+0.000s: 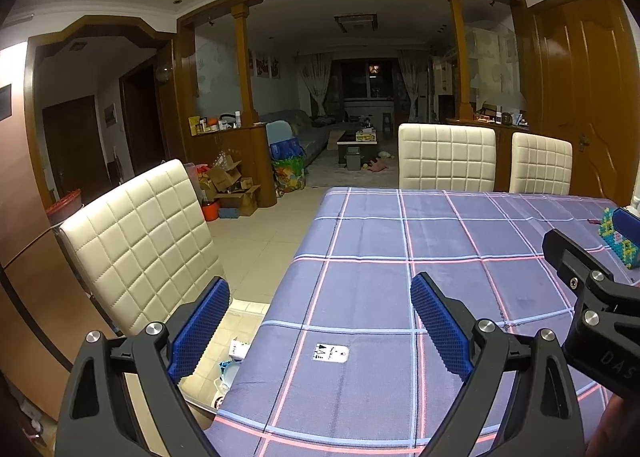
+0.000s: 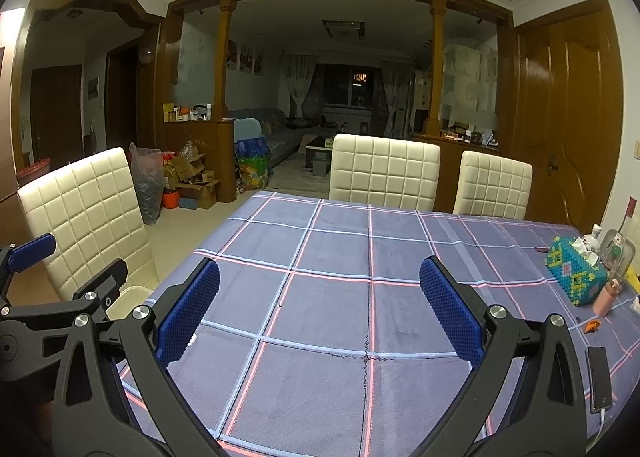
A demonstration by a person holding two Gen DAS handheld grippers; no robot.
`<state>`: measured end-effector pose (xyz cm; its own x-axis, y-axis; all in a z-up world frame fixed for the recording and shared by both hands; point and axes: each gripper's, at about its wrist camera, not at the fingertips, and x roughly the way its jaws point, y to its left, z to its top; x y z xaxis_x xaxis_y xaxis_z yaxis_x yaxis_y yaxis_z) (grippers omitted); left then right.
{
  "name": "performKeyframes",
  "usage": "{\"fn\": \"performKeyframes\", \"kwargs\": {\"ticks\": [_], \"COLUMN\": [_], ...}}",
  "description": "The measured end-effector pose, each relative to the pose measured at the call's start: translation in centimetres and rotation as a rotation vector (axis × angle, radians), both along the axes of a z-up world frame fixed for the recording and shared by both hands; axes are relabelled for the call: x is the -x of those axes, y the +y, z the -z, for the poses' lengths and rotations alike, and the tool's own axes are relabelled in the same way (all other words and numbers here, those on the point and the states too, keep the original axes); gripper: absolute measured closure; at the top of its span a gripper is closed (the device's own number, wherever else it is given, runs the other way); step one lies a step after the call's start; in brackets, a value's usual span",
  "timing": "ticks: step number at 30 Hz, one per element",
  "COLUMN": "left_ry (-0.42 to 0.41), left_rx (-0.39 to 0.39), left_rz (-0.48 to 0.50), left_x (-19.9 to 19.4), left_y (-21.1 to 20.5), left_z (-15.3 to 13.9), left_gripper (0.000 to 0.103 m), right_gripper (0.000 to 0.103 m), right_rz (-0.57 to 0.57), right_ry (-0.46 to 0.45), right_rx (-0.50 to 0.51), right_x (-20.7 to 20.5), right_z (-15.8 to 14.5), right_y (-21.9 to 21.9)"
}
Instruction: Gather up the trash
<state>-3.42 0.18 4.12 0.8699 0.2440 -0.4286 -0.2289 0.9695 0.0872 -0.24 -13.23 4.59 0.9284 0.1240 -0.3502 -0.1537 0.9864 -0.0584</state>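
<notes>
Both tools hover with jaws spread wide, gripping nothing: the left gripper [image 1: 320,331] over the near edge of the plaid tablecloth [image 1: 400,277], the right gripper [image 2: 320,317] further in. A small white printed tag [image 1: 330,353], possibly trash, lies flat between the left's blue dimpled pads [image 1: 440,329]. Beyond stand quilted cream chairs [image 2: 384,173].

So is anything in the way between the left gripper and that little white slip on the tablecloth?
Nothing visible does. The white slip lies flat on the tablecloth, in the gap between the fingers of the left gripper, whose jaws stand open. Only bare cloth surrounds it.
</notes>
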Motion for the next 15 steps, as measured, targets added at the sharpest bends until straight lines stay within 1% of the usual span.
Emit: {"fn": "performKeyframes", "kwargs": {"ticks": [15], "left_ry": [0.011], "left_rx": [0.003], "left_rz": [-0.004], "left_x": [-0.32], "left_y": [0.19], "left_z": [-0.02], "left_gripper": [0.013], "right_gripper": [0.004], "right_rz": [-0.004], "right_ry": [0.019], "right_rx": [-0.011], "right_x": [-0.31], "right_z": [0.21], "right_y": [-0.3]}}
